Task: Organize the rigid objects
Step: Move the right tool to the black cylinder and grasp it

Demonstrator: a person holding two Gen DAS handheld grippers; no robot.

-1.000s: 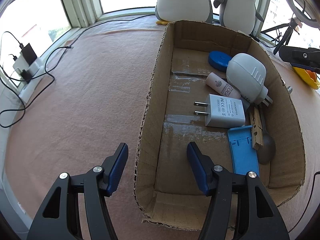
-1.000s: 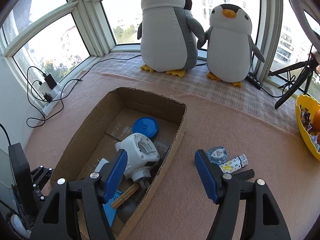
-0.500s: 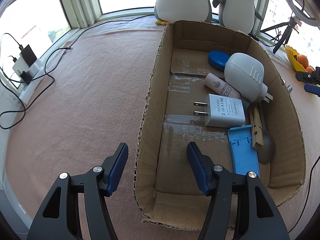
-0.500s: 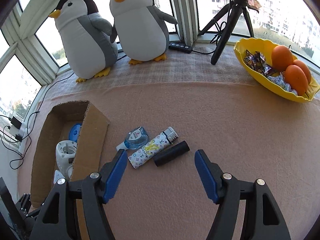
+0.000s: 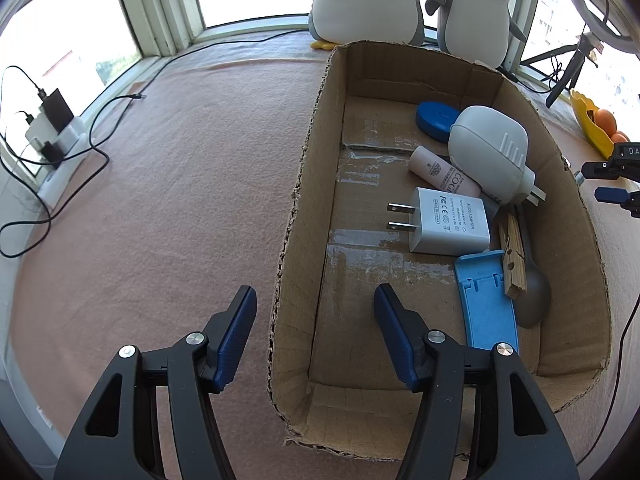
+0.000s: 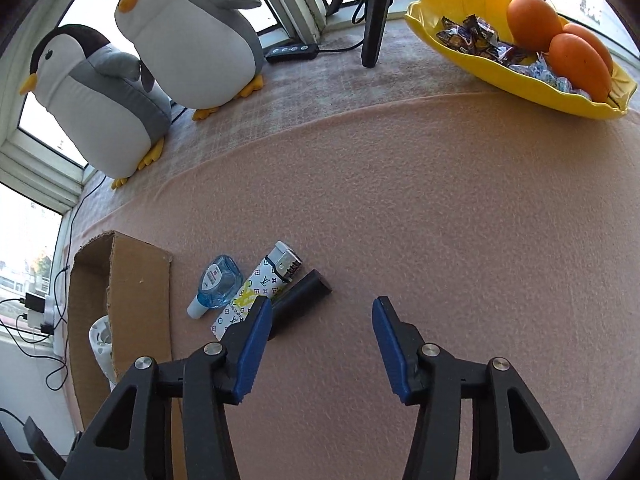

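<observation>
Cardboard box (image 5: 440,240) already holds a charger (image 5: 448,222), bottle and clip, while a lighter (image 6: 260,288), black cylinder (image 6: 300,300) and blue dispenser (image 6: 218,284) wait outside beneath the spread, empty right gripper (image 6: 320,320); the left gripper (image 5: 316,312) straddles the box wall, spread.

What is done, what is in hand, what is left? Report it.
Done: the cardboard box already holds the white adapter, pink tube and blue stand, among other things.
In hand: nothing; left tongs and right tongs are both open.
Left: the black cylinder, patterned lighter and clear blue dispenser lie outside on the cloth.
</observation>
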